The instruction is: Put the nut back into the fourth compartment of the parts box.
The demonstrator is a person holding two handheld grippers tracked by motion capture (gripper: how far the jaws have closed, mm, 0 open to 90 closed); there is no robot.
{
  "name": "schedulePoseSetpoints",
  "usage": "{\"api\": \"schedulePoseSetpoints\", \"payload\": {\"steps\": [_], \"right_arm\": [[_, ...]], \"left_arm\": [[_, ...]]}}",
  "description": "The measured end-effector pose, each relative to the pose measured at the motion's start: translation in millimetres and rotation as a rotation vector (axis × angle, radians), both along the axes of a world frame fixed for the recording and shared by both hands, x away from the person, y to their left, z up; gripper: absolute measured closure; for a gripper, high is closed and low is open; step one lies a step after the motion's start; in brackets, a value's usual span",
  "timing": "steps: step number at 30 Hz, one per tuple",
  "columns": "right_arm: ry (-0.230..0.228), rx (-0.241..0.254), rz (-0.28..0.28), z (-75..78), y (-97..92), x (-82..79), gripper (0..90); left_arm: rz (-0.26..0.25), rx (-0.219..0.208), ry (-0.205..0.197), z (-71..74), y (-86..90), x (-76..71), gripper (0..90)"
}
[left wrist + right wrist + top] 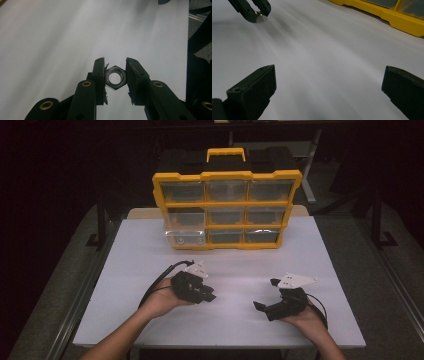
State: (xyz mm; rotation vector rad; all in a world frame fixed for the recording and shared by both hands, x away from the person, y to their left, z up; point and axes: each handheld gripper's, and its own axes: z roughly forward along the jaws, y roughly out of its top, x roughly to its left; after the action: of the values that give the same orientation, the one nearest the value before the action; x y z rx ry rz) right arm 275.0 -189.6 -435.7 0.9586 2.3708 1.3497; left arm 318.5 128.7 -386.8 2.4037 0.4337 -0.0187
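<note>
A white bench (225,270) stands in a dark room, seen from above the person's side. At its far edge stands a yellow parts organiser (227,210) with a carrying handle on top and three rows of clear drawers; the bottom-left drawer (186,237) is pulled part way out toward the person. Two forearms come in from the bottom edge, each hand holding a black tool with a trailing cable. The left hand-held gripper (210,296) sits over the bench in front of the organiser, left of centre, tilted down and to the right. In the left gripper view, its two jaws are closed on a steel hex nut (115,77), which sits between the pads (98,75) near their tips, flat sides pressed against them and its threaded hole facing the camera, with the white bench behind it. The right hand-held gripper (264,296) is near the front right of the bench, well apart from the left one, its jaws standing wide open with nothing between them.
</note>
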Motion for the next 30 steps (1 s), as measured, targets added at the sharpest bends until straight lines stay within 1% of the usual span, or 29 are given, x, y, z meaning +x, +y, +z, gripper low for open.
{"api": "schedulePoseSetpoints", "payload": {"steps": [3, 5, 7, 13, 15, 16, 17, 18, 20, 22, 30], "right_arm": [[0.000, -0.002, -0.003, 0.0, -0.8, 0.6, 0.0], [-0.003, -0.002, -0.003, -0.1, -1.0, -0.4, 0.0], [-0.002, 0.001, -0.007, 0.0, -1.8, -1.3, 0.0], [-0.006, -0.001, -0.015, 1.5, -3.8, -2.5, 0.0], [-0.005, 0.000, -0.014, 1.5, -3.5, -2.5, 0.0], [-0.004, 0.000, -0.012, 1.4, -3.2, -2.5, 0.0], [-0.006, 0.001, -0.011, 1.1, -2.9, -2.5, 0.0], [-0.004, -0.003, -0.009, 1.2, -2.9, -2.7, 0.0], [-0.002, -0.002, -0.011, 0.9, -2.2, -3.0, 0.0], [-0.004, -0.001, -0.010, 1.1, -2.7, -2.8, 0.0], [-0.006, -0.008, -0.007, 1.2, -2.1, -2.6, 0.0]], "left_arm": [[-0.001, 0.002, 0.000, 9.9, 0.3, 2.9, 70.8], [-0.010, 0.008, -0.010, 16.9, 0.8, 6.7, 70.7], [-0.005, 0.004, -0.005, 23.8, 1.4, 9.6, 70.8], [-0.009, -0.015, -0.021, 45.0, 3.1, 15.9, 70.8], [-0.012, -0.010, -0.021, 52.1, 3.4, 17.6, 70.8], [-0.015, -0.009, -0.029, 55.1, 3.5, 18.7, 70.8], [-0.008, -0.011, -0.025, 58.3, 3.6, 18.8, 70.8], [-0.013, -0.010, -0.030, 61.5, 4.2, 20.0, 70.8], [-0.013, -0.020, -0.028, 68.0, 5.8, 22.0, 70.8], [-0.012, -0.018, -0.035, 75.0, 7.7, 24.6, 70.8], [0.013, -0.059, -0.029, 102.3, 18.3, 40.5, 70.8]]}}
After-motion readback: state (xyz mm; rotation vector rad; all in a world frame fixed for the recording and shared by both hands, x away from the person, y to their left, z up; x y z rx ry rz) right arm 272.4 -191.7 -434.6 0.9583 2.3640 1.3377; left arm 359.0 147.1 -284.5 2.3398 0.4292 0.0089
